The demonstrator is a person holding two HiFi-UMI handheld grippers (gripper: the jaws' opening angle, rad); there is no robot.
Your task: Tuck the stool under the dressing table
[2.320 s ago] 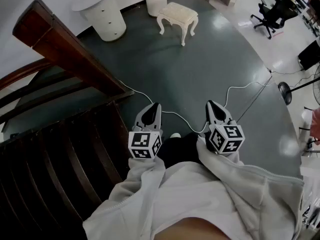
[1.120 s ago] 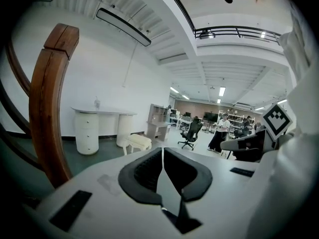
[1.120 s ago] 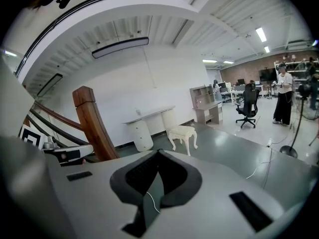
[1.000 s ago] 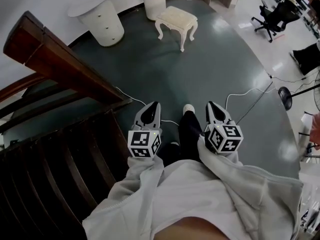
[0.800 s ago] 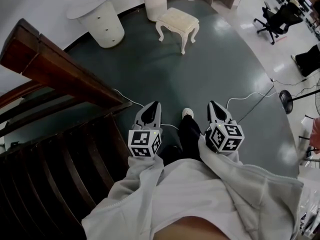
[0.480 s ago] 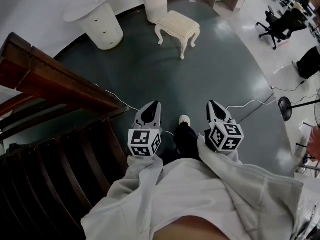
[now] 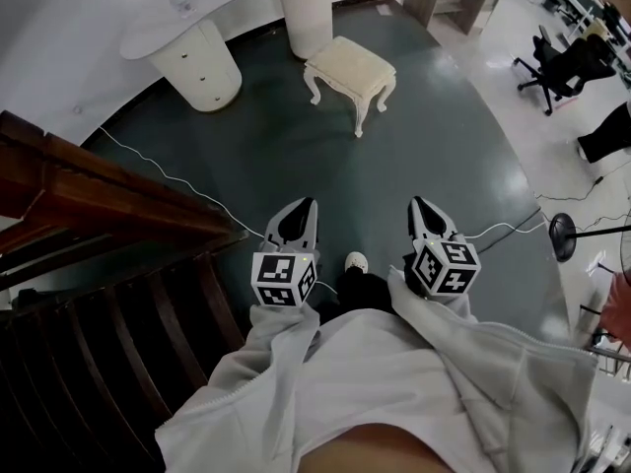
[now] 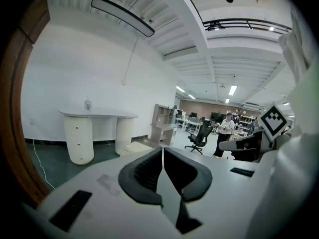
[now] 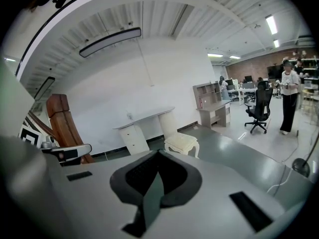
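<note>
Head view: the dark green floor [image 7: 296, 156] fills the middle of the frame. It is open from our feet at the bottom centre up to the furniture at the top.

A dark wooden stair rail [image 7: 108, 200] takes up the whole left and lower left. Its long top edge runs close beside the left gripper [image 7: 312, 205], so that is the side we need to mind.

The white dressing table [image 7: 197, 23] stands against the wall at the upper left. It has a drawer pedestal on the left and a round column to the right, with a gap between them.

The cream stool [image 7: 350, 64] is at the upper centre. It stands out on the floor, in front of the column and right of the gap, and is not under the tabletop. We judge that nothing of the task is done yet: we have to reach the stool, take hold of it and push it up and left into the gap.

Both grippers are well apart from the stool. The left gripper's jaws are pressed together with nothing between them. The right gripper [image 7: 414, 203] is the same, closed and empty.

A thin white cable [image 7: 168, 175] crosses the floor from the upper left toward our feet, and another trails off to the right. Either could trip us on the way. The office chair [image 7: 567, 67] at the upper right is well clear.
</note>
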